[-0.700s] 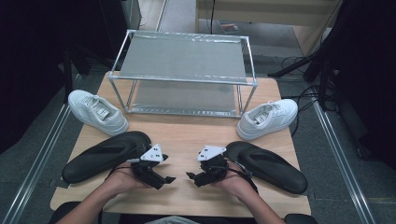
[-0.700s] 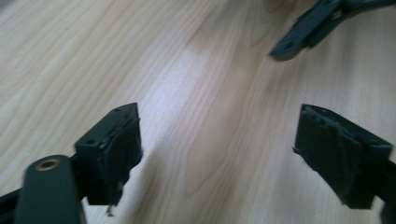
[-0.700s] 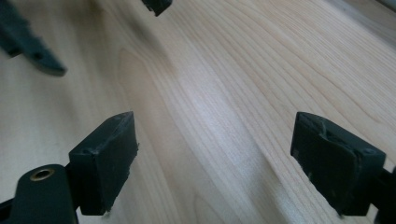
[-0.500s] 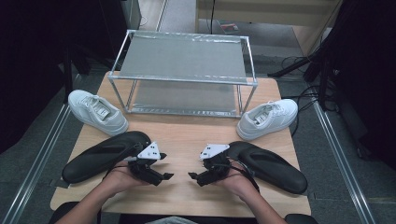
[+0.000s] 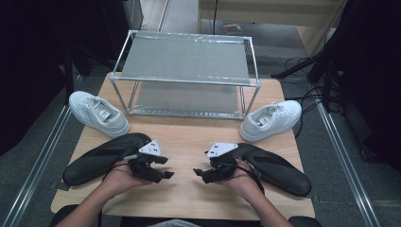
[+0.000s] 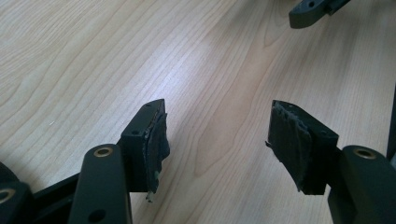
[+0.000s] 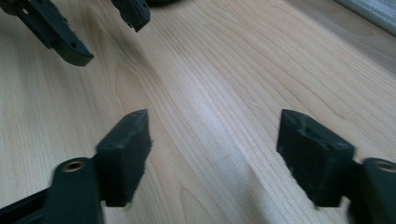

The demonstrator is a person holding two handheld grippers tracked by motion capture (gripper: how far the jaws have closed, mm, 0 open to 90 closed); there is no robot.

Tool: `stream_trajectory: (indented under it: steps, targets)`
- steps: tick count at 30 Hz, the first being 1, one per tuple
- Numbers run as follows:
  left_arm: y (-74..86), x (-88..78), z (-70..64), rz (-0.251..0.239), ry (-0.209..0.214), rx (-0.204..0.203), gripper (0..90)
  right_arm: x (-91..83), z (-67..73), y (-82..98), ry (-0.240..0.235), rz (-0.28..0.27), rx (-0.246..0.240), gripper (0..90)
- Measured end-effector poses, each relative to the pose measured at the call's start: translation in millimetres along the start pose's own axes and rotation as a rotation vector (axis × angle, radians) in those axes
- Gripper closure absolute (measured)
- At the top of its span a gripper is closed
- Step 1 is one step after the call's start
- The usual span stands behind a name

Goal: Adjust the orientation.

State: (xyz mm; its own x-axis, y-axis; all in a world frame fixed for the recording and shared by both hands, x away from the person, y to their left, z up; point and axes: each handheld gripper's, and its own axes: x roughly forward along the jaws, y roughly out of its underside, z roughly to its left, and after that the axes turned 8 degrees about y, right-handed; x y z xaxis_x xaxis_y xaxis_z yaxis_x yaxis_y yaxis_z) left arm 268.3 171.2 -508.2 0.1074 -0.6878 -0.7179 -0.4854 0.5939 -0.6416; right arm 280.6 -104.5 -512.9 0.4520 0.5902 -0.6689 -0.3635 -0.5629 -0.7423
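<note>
Two white sneakers lie on the wooden table [image 5: 184,137], one at the left [image 5: 97,112] and one at the right [image 5: 272,119]. In front of them lie two black slippers, a left one [image 5: 101,156] and a right one [image 5: 279,168]. My left gripper [image 5: 165,168] and right gripper [image 5: 198,172] hover low near the front edge, tips facing each other with a small gap between. In the left gripper view the left gripper [image 6: 217,135] stands open over bare wood. Equally wide apart over wood are the jaws of the right gripper [image 7: 215,140]. Neither holds anything.
A two-tier metal shoe rack [image 5: 184,61] stands at the back of the table, both shelves bare. Dark cables [image 5: 307,94] trail off the right side. The left gripper's fingers [image 7: 65,39] show at the top left of the right gripper view.
Both hands have shifted only slightly, the grippers drawing a little apart. The jaws stay open and the shoes have not moved.
</note>
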Motion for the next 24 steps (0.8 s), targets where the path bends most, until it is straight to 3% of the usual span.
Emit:
stream_trajectory:
  steps: [4, 6, 10, 15, 18, 24]
  targets:
    - [-0.1, -1.4, -0.9, -0.01, -0.023, 0.016, 37.4, -3.1, -0.7, -2.8, -0.009, -0.039, -0.001, 34.4]
    - [0.1, -1.3, -0.8, -0.007, -0.039, 0.023, 36.8, -3.8, -2.1, -3.8, -0.02, -0.033, 0.008, 37.5]
    - [-0.5, -2.9, 0.0, -0.008, -0.029, 0.028, 37.0, -5.0, -3.6, -4.9, -0.025, -0.037, 0.014, 41.4]
    - [-0.3, -6.6, 1.4, -0.018, -0.037, 0.032, 37.3, -8.7, -0.3, -6.6, -0.037, -0.03, -0.049, 50.0]
    - [-0.2, -10.6, 3.3, -0.021, -0.03, -0.014, 39.7, -8.7, 1.1, -6.4, -0.058, -0.035, -0.055, 52.6]
    - [1.4, -16.2, 5.0, -0.037, -0.04, -0.04, 41.4, -8.8, 0.7, -6.7, -0.08, -0.038, -0.002, 53.0]
